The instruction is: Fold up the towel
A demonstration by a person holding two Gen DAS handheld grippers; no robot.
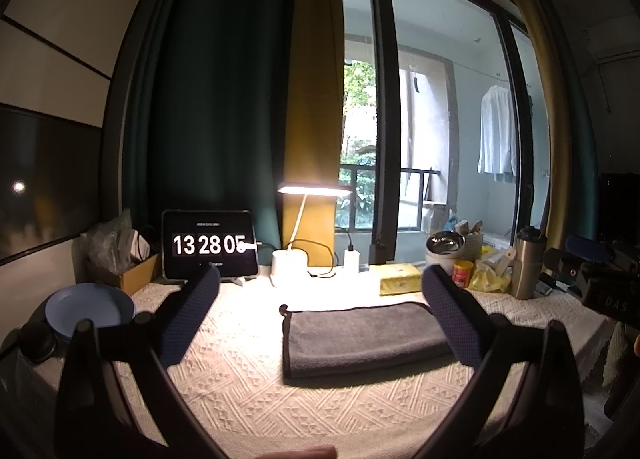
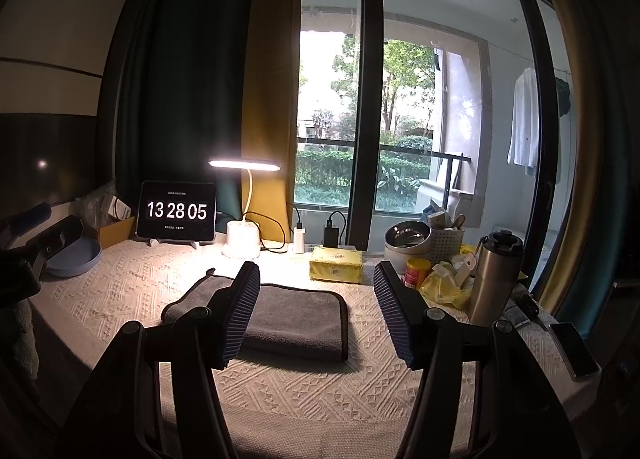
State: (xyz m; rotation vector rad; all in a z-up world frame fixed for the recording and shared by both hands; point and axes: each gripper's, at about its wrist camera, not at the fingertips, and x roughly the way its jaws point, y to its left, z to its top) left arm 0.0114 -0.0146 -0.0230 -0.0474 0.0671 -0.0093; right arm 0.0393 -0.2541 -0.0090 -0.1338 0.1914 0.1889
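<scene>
A grey towel (image 1: 360, 335) lies folded into a flat rectangle on the cream patterned tablecloth (image 1: 240, 387). It also shows in the right wrist view (image 2: 296, 319). My left gripper (image 1: 320, 283) is open and empty, raised above the table, with the towel between and beyond its fingers. My right gripper (image 2: 316, 279) is open and empty, also above the table, with the towel behind its left finger. Neither touches the towel. The right gripper's body (image 1: 600, 283) shows at the right edge of the left wrist view.
At the back stand a clock tablet (image 1: 210, 245), a lit desk lamp (image 1: 314, 191), chargers, a yellow tissue pack (image 1: 400, 279), a red can (image 1: 463, 273) and a steel flask (image 1: 528, 263). A blue bowl (image 1: 90, 309) sits left. A phone (image 2: 574, 351) lies right.
</scene>
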